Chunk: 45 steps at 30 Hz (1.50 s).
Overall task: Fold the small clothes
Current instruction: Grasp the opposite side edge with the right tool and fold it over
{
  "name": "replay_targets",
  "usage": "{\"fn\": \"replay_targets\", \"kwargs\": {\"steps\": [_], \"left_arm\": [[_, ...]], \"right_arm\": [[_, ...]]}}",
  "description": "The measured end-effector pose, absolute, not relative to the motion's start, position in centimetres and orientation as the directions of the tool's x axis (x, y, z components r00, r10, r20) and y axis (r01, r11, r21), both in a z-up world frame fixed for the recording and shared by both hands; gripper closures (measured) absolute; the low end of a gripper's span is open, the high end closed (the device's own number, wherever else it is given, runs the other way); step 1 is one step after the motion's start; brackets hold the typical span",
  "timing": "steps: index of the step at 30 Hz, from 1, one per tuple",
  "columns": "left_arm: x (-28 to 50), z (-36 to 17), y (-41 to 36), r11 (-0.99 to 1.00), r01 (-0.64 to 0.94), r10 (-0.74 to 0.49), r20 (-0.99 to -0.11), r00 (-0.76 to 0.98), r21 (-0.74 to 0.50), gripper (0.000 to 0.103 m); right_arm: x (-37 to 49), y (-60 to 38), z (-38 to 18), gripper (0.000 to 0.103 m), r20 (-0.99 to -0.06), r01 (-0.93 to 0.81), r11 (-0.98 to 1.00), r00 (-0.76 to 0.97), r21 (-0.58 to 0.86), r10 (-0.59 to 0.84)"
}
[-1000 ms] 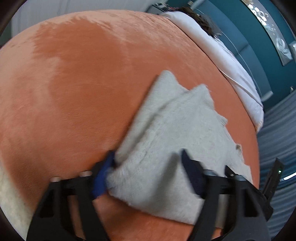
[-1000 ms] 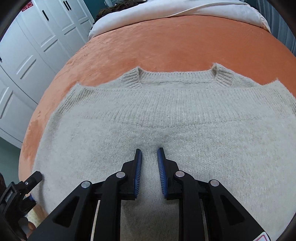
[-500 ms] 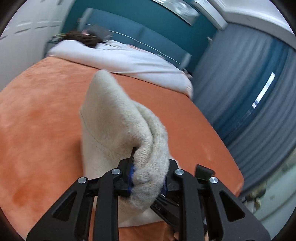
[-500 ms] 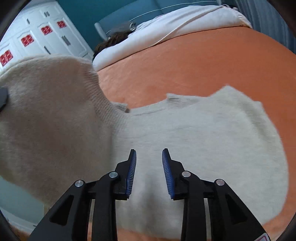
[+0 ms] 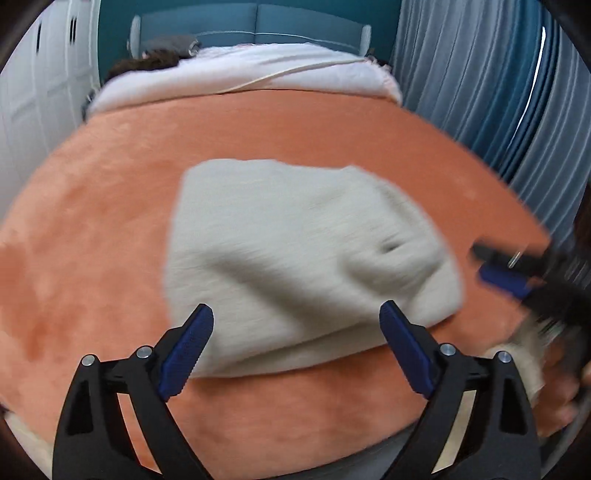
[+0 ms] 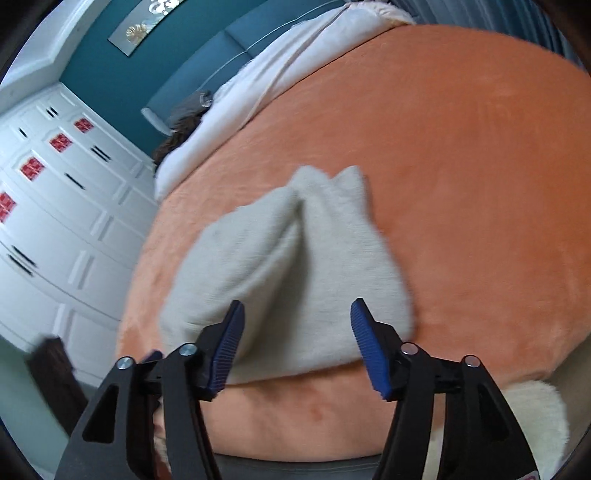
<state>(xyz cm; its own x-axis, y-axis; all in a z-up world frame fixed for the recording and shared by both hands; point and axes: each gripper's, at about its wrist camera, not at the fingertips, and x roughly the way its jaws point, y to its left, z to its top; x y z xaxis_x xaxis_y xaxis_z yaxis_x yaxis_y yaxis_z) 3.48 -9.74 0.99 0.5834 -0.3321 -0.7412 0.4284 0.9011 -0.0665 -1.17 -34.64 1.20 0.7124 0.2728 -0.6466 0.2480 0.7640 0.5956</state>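
Note:
A cream knitted sweater [image 5: 295, 240] lies folded over on the orange blanket [image 5: 110, 206] near the bed's front edge; it also shows in the right wrist view [image 6: 288, 266], doubled with a crease down the middle. My left gripper [image 5: 295, 332] is open and empty, just short of the sweater's near edge. My right gripper [image 6: 297, 332] is open and empty over the near edge too. The right gripper also shows blurred at the right side of the left wrist view [image 5: 517, 273].
A white duvet [image 5: 240, 81] lies across the head of the bed against a teal headboard [image 5: 255, 22]. Grey-blue curtains [image 5: 498, 92] hang on the right. White wardrobes [image 6: 55, 206] stand on the left. A fluffy white item [image 6: 535, 417] lies by the bed's front edge.
The left gripper let go of the sweater fold it had lifted and opened wide. The fold now lies over the sweater. The right gripper opened wider and drew back.

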Motion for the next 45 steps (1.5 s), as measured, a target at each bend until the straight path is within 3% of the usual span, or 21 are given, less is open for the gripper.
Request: {"fn": "replay_targets", "kwargs": {"steps": [4, 10, 11, 12, 13, 14, 15, 16, 17, 19, 20, 21, 23, 24, 28, 36, 37, 39, 41, 44, 45], "left_arm": [[5.2, -1.6, -8.9, 0.92, 0.392, -0.226, -0.801, 0.555, 0.012, 0.014], [7.1, -4.8, -8.1, 0.923, 0.385, -0.191, -0.842, 0.504, 0.02, 0.014], [7.3, -5.1, -8.1, 0.916, 0.401, -0.205, -0.85, 0.484, 0.007, 0.021], [6.9, -5.1, -7.5, 0.91, 0.414, -0.216, -0.854, 0.473, -0.001, 0.024], [7.0, -5.0, -7.5, 0.901, 0.434, -0.235, -0.856, 0.46, -0.014, 0.034], [7.0, -4.9, -7.4, 0.894, 0.448, -0.247, -0.857, 0.453, -0.02, 0.052], [7.1, -4.8, -7.4, 0.891, 0.454, -0.244, -0.861, 0.446, -0.017, 0.06], [7.3, -4.5, -7.2, 0.896, 0.443, -0.242, -0.861, 0.446, -0.023, 0.076], [7.6, -4.2, -6.8, 0.903, 0.427, -0.256, -0.862, 0.438, -0.051, 0.084], [8.2, -3.7, -5.7, 0.909, 0.39, -0.316, -0.853, 0.415, -0.147, 0.088], [8.3, -3.6, -5.6, 0.909, 0.382, -0.329, -0.852, 0.408, -0.168, 0.089], [8.3, -3.8, -5.9, 0.91, 0.381, -0.324, -0.856, 0.403, -0.165, 0.09], [8.4, -4.6, -6.6, 0.912, 0.384, -0.304, -0.87, 0.389, -0.147, 0.09], [8.5, -5.1, -6.9, 0.912, 0.382, -0.303, -0.877, 0.374, -0.152, 0.09], [8.4, -5.2, -6.7, 0.919, 0.362, -0.299, -0.878, 0.375, -0.158, 0.09], [5.5, -0.6, -4.7, 0.895, 0.378, -0.387, -0.833, 0.396, -0.236, 0.084], [4.9, 0.3, -4.6, 0.89, 0.379, -0.404, -0.82, 0.406, -0.252, 0.082], [4.8, 2.0, -4.3, 0.887, 0.368, -0.432, -0.785, 0.443, -0.28, 0.067], [5.8, 3.7, -4.6, 0.874, 0.365, -0.47, -0.746, 0.472, -0.321, 0.058], [8.3, 4.2, -6.1, 0.872, 0.342, -0.481, -0.739, 0.471, -0.35, 0.056], [9.3, 3.7, -6.6, 0.875, 0.333, -0.475, -0.751, 0.458, -0.351, 0.056]], "right_arm": [[2.1, -32.7, 0.7, 0.029, -0.626, 0.215, 0.719, 0.685, 0.661, 0.371], [7.4, -29.8, -0.8, 0.029, -0.729, 0.245, 0.766, 0.566, 0.594, 0.384], [8.4, -29.1, -1.1, 0.037, -0.758, 0.241, 0.796, 0.542, 0.555, 0.364], [9.3, -28.5, -1.0, 0.06, -0.781, 0.223, 0.831, 0.525, 0.51, 0.338], [9.7, -27.9, -0.3, 0.073, -0.794, 0.203, 0.858, 0.521, 0.472, 0.314], [9.8, -27.6, 0.8, 0.079, -0.784, 0.173, 0.867, 0.534, 0.467, 0.315], [9.4, -27.7, 2.8, 0.082, -0.726, 0.116, 0.852, 0.589, 0.511, 0.355], [9.0, -28.0, 4.9, 0.083, -0.663, 0.065, 0.831, 0.639, 0.552, 0.39], [8.1, -28.7, 6.8, 0.084, -0.595, 0.02, 0.805, 0.684, 0.593, 0.421], [6.1, -30.8, 8.8, 0.084, -0.494, -0.015, 0.76, 0.752, 0.65, 0.437], [5.2, -32.1, 8.5, 0.084, -0.483, 0.007, 0.764, 0.778, 0.645, 0.401], [4.9, -33.2, 6.9, 0.084, -0.535, 0.068, 0.802, 0.778, 0.594, 0.33], [6.1, -34.7, 1.0, 0.084, -0.732, 0.218, 0.876, 0.652, 0.43, 0.197], [6.5, -35.5, -2.7, 0.084, -0.8, 0.278, 0.864, 0.563, 0.419, 0.207], [4.8, -37.3, -3.8, 0.081, -0.707, 0.289, 0.754, 0.636, 0.589, 0.308], [0.5, -35.2, 1.8, 0.06, -0.702, 0.294, 0.837, 0.698, 0.461, 0.142], [-0.4, -35.0, 2.1, 0.058, -0.694, 0.28, 0.849, 0.707, 0.448, 0.133], [-0.8, -34.6, 2.9, 0.046, -0.684, 0.245, 0.861, 0.714, 0.445, 0.151], [-0.4, -34.4, 2.6, 0.046, -0.7, 0.227, 0.873, 0.695, 0.431, 0.165], [0.7, -33.9, 1.0, 0.045, -0.744, 0.239, 0.874, 0.642, 0.423, 0.185], [1.4, -33.8, 0.2, 0.054, -0.751, 0.241, 0.871, 0.63, 0.429, 0.195]]}}
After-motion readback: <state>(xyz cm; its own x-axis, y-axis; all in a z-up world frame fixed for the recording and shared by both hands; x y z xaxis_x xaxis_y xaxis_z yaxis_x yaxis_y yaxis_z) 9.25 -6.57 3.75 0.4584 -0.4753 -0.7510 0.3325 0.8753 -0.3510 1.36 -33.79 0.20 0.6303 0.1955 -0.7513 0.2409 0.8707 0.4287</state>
